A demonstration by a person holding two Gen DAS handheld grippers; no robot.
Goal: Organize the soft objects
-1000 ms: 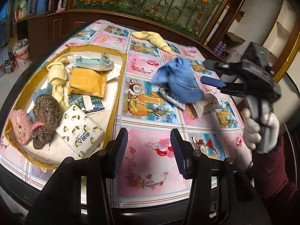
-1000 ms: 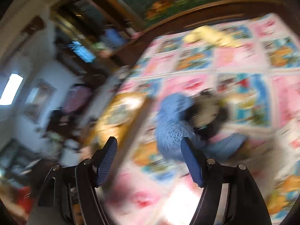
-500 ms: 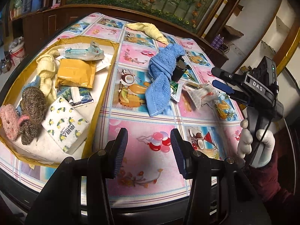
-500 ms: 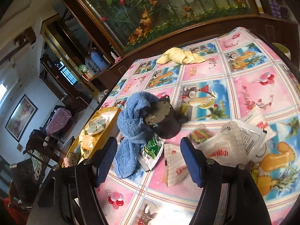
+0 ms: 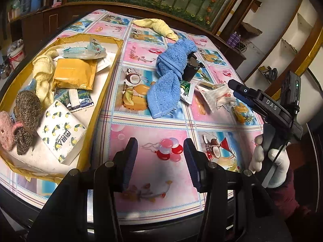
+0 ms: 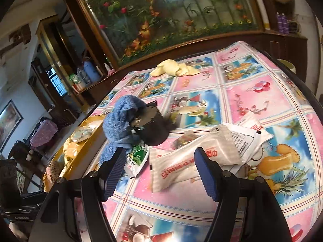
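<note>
1. Your left gripper (image 5: 160, 162) hovers low over the near edge of the worktop (image 5: 153, 161), jaws spread apart with nothing between them.
2. Your right gripper (image 6: 159, 170) has its jaws wide open and empty too, hanging above a white plastic packet (image 6: 181, 161) with red print.
3. From the left wrist view, your gloved right hand (image 5: 270, 161) grips the handle of that tool at the right side of the worktop.
4. The blue towel (image 5: 171, 74) lies bunched and twisted near the middle of the worktop, its upper end draped against a black round object (image 5: 191, 68) that sits tipped over.
5. A small green sachet (image 6: 137, 157) pokes out from under the towel's edge, just beside the white packet.
6. The yellow cloth (image 5: 155, 26) sits crumpled at the far end of the worktop, well apart from the towel.
7. To your left, the yellow tray (image 5: 109, 76) holds a pale yellow knit piece (image 5: 43, 76), an orange pouch (image 5: 74, 73), a tissue pack (image 5: 61, 137) with lemon print, a brown fuzzy toy (image 5: 27, 115) and a pink fuzzy toy (image 5: 6, 129).
</note>
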